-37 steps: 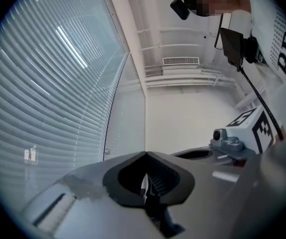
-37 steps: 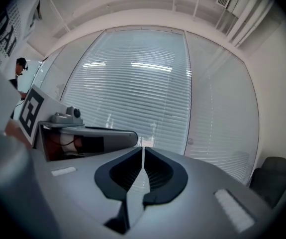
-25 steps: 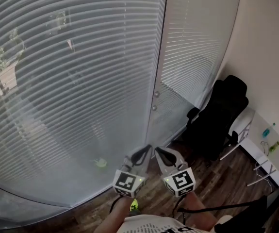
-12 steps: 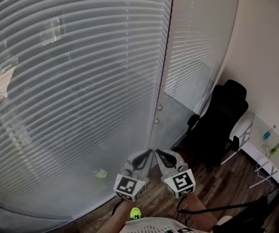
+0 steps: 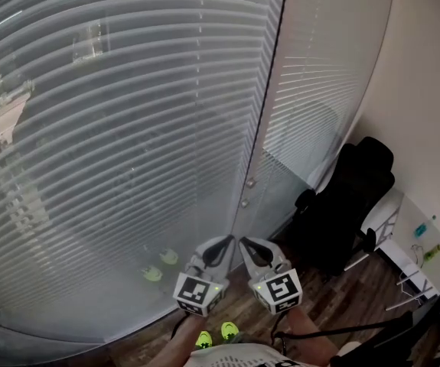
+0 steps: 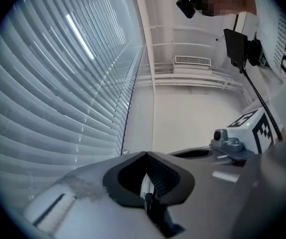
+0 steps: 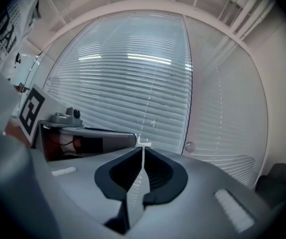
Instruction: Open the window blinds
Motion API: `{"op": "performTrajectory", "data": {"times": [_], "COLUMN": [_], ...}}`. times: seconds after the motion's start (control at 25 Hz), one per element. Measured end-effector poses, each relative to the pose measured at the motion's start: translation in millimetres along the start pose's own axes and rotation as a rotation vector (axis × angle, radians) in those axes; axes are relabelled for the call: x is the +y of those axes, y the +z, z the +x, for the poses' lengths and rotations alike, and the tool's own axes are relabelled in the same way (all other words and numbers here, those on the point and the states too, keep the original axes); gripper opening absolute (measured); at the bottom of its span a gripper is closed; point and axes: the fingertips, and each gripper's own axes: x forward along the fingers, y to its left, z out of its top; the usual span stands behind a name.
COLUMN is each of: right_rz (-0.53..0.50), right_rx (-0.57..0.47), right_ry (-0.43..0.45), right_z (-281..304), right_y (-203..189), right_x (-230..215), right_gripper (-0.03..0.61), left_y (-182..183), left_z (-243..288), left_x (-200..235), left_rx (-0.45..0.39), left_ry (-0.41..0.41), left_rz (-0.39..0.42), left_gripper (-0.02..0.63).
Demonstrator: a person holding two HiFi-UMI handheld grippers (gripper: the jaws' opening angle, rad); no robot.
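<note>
- Head view: the window blinds (image 5: pixel 128 128) hang fully lowered, with the slats closed, across the glass ahead. A second narrower panel (image 5: pixel 319 90) is to their right. Two small pull knobs (image 5: pixel 249 183) hang at the seam between the panels. The left gripper (image 5: pixel 229 240) and right gripper (image 5: pixel 242 242) are side by side below the knobs, apart from them and from the slats. A black chair (image 5: pixel 342 205) stands near the wall on the right. No container shows.
- Left gripper view: its fingers are clenched on nothing, and the blinds (image 6: pixel 58 93) run along the left.
- Right gripper view: its fingers are likewise pressed together and empty. The blinds (image 7: pixel 133 83) fill the view ahead, with one knob (image 7: pixel 189 146) just right of the tips.
- Risks, as I judge them: clenched fingers would only push a knob away. The thin slats could bend if caught instead. With two knobs hanging so near each other, the wrong one may get pulled.
</note>
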Motion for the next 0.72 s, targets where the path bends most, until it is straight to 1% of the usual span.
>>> {"op": "performTrajectory", "data": {"times": [0.2,0.48,0.72], "right_rz": [-0.011,-0.03,-0.108], "right_rx": [-0.01,-0.037,-0.044], "right_ry": [0.031,0.068,0.092], "right_z": [15.4,22.1,22.8], "right_y": [2.2,3.9,1.2], "right_x": [-22.6,-38.0,-55.0], "right_gripper": [0.021,0.021,0.021], "left_y": [-0.6,-0.1,-3.9], "left_z": [23.3,38.9,53.5], "left_x": [11.7,15.4,13.2], "left_rx": [-0.008,-0.013,-0.005], "left_ry": [0.036,0.078,0.122], "left_rz": [-0.013,0.008,0.016], "left_gripper": [-0.009,-0.009,-0.009]}}
